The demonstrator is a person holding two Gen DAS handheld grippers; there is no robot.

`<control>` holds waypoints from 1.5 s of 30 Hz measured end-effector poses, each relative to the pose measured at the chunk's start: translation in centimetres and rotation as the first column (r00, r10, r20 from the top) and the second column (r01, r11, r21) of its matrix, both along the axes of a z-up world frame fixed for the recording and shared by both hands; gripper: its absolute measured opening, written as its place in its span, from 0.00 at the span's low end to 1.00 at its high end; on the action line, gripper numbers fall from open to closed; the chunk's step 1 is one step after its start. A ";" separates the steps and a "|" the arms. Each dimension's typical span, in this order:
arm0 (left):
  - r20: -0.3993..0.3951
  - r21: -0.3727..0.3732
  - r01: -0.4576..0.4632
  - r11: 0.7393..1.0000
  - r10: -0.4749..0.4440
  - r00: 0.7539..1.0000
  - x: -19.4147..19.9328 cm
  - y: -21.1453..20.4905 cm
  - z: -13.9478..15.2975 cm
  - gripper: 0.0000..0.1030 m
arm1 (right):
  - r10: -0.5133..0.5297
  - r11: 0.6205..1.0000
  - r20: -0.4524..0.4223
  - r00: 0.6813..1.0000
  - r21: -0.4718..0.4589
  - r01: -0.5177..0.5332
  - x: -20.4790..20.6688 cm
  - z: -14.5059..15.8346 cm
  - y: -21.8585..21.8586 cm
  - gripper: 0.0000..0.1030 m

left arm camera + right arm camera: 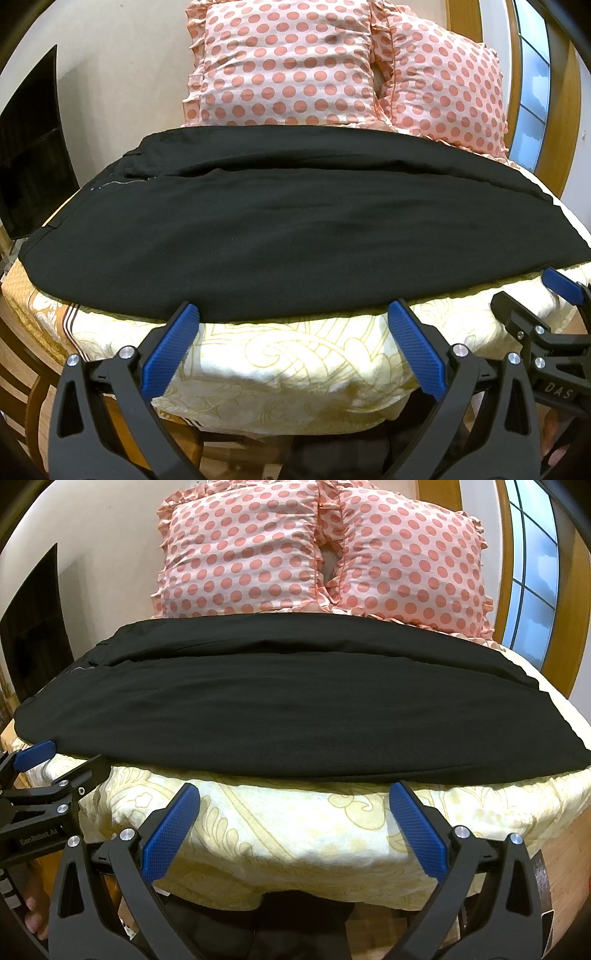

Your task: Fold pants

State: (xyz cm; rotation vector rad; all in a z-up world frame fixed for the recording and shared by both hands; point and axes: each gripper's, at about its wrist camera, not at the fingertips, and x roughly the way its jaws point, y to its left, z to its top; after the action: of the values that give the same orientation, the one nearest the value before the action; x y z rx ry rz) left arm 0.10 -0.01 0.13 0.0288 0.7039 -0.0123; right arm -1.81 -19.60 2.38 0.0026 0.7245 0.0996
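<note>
The black pants (295, 221) lie flat across the bed (295, 354), stretched side to side, one leg folded over the other so a long seam runs across at about twelve o'clock from the near edge. Their near hem sits along the front of the yellow patterned bedspread. Behind them, at twelve o'clock, two pink spotted pillows (284, 62) lean against the wall.

The left gripper (293, 314) is spread wide and holds nothing; its blue fingertips (188, 314) sit right at the near edge of the pants, whether touching I cannot tell. The right gripper (293, 794) is just as wide and empty, its tips just short of the hem, over the bedspread. Each shows in the other's view, the right at three o'clock, the left at nine.

A window (532, 572) is at two o'clock, a dark panel (33, 147) at ten.
</note>
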 end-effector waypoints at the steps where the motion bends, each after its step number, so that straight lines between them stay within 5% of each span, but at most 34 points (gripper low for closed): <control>1: -0.004 0.002 0.000 1.000 0.000 1.000 0.1 -0.1 0.8 0.98 | 0.002 1.000 -0.002 1.000 0.000 -0.002 0.1 0.0 0.1 0.99; 8: -0.043 0.005 0.052 0.999 -0.052 0.998 -1.3 0.2 1.1 0.98 | 0.069 0.996 0.008 0.998 0.062 -0.070 -0.3 1.5 -2.1 0.99; 14: 0.062 0.002 0.029 1.000 -0.029 0.998 -0.8 1.4 5.3 0.98 | -0.062 0.997 0.098 0.993 0.058 0.057 1.4 6.4 -8.3 0.99; 20: 0.108 0.028 -0.039 0.999 0.036 0.993 4.5 1.5 7.9 0.98 | -0.252 0.966 0.044 0.967 0.080 0.248 8.9 8.7 -15.2 0.99; 25: 0.111 0.022 -0.085 0.996 0.082 0.990 9.4 1.5 8.9 0.98 | -0.447 0.893 -0.055 0.893 0.025 0.449 18.5 8.4 -22.2 0.99; 29: 0.106 0.015 -0.120 0.993 0.118 0.987 12.7 1.8 8.9 0.98 | -0.590 0.799 -0.175 0.788 0.015 0.602 26.1 6.3 -28.2 0.97; 37: 0.094 -0.005 -0.147 0.989 0.147 0.985 16.3 2.8 7.3 0.98 | -0.753 0.647 -0.244 0.612 -0.101 0.756 35.9 2.2 -34.2 0.78; 41: 0.081 -0.023 -0.135 0.991 0.136 0.987 16.9 3.0 6.8 0.98 | -0.774 0.605 -0.305 0.555 -0.098 0.790 38.3 0.1 -34.8 0.74; 45: 0.081 -0.009 -0.122 0.992 0.123 0.989 17.1 2.8 6.5 0.98 | -0.783 0.594 -0.316 0.535 -0.127 0.794 39.3 -0.8 -34.3 0.74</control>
State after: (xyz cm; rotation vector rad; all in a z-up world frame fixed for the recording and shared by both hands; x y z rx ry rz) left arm 17.18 2.75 6.65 -0.0179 0.6233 0.1046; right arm 37.49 -53.85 1.61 0.3979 1.0157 -0.8046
